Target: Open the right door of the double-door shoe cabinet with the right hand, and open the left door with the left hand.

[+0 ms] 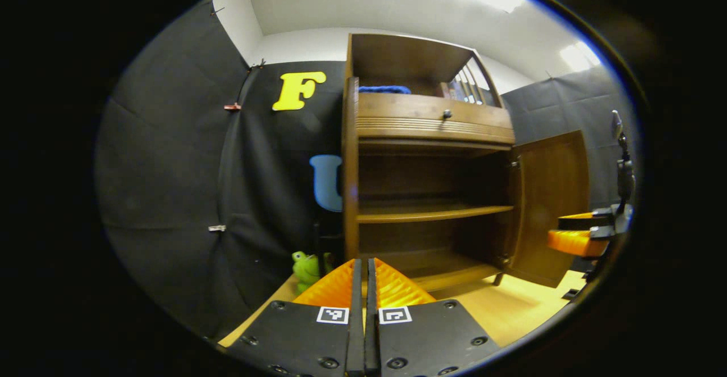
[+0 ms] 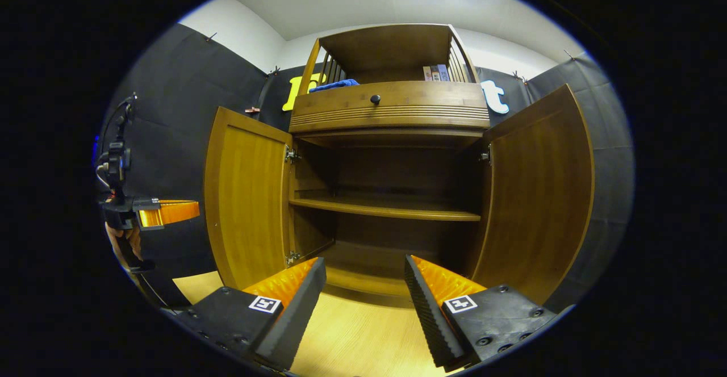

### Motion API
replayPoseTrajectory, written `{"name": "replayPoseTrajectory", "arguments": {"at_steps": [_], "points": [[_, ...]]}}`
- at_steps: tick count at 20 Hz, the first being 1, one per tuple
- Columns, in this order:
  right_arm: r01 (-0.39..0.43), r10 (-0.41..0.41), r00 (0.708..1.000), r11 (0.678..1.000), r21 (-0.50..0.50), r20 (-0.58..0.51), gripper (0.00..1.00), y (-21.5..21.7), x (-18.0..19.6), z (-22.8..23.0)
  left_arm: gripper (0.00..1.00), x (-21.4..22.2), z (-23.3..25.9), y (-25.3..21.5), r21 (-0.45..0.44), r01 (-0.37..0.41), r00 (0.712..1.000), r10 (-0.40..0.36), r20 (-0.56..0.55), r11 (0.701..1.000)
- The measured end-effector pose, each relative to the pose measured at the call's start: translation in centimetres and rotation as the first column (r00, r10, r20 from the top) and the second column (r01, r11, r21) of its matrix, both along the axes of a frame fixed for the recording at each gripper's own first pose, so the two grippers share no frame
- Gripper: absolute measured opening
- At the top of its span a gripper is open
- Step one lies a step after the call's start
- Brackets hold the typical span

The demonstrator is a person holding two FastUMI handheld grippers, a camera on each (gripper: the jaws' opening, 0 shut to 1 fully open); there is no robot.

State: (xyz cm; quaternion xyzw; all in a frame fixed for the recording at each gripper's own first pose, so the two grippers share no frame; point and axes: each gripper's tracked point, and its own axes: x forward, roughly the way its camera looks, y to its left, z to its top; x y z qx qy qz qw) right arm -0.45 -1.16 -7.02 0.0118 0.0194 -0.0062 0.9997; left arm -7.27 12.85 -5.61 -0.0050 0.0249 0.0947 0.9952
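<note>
Cabinet: we see the shoe cabinet (image 2: 392,195) standing on the desk (image 2: 352,331) against the far wall, straight ahead in the right gripper view
Right door: the right door (image 2: 539,195) is swung wide, its inner face towards us
Left door: the left door (image 2: 247,195) is swung wide too; in the left gripper view we meet it edge-on at the cabinet's left side
Task state: with both doors open and the inner shelf (image 2: 386,208) bare, we judge the task done
Right gripper: the right gripper (image 2: 363,300) has its fingers spread wide with nothing between them, near the cabinet's foot and apart from both doors, which we read as let go and backed off
Left gripper: the left gripper (image 1: 363,286) has its fingers pressed together, empty, off to the left of the cabinet; the right gripper view shows it held well left of the left door
Other things: a green frog toy (image 1: 306,269) by the cabinet's left foot, a blue cloth (image 2: 335,85) and books (image 2: 436,72) on top, a drawer knob (image 2: 375,99)
Writing: book spines too small to read; the square markers on the grippers carry no words
</note>
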Motion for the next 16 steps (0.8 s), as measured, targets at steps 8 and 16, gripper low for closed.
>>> {"name": "replayPoseTrajectory", "arguments": {"at_steps": [8, 16], "points": [[0.055, -0.055, 0.998, 0.998, -0.032, 0.003, 0.87, -1.7, -2.4, 0.6, 0.80, 1.9, -0.2, -3.0, 0.054, 0.043, 0.999, -0.043, -0.002, 0.998], [0.080, -0.080, 0.997, 0.996, -0.035, 0.020, 0.87, -3.1, -3.9, 1.6, 1.00, 1.8, 0.8, -4.0, 0.024, 0.029, 0.998, -0.030, 0.047, 0.999]]}}
